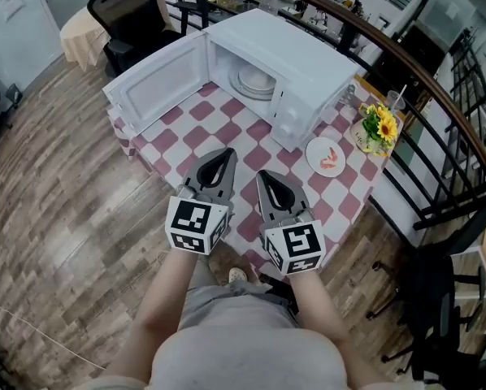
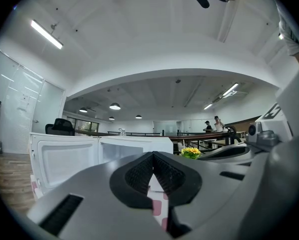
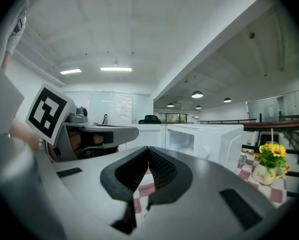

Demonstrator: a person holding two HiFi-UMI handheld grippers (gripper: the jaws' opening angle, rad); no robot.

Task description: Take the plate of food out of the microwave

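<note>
The white microwave (image 1: 284,67) stands on the checked table (image 1: 198,128) with its door (image 1: 158,84) swung wide to the left. Inside lies a white round plate or turntable (image 1: 255,80); I see no food on it. A small white plate with orange food (image 1: 327,156) sits on the table to the right of the microwave. My left gripper (image 1: 224,153) and right gripper (image 1: 266,175) hover side by side over the table's near edge, both shut and empty, pointing toward the microwave. The left gripper view shows the left gripper (image 2: 153,154) with its tips together. The right gripper (image 3: 149,149) looks the same in its own view.
A pot of yellow flowers (image 1: 379,124) and a glass (image 1: 395,100) stand at the table's right end. A black railing (image 1: 438,136) runs behind the table. Office chairs (image 1: 133,10) stand at the back left. Wooden floor (image 1: 56,218) lies to the left.
</note>
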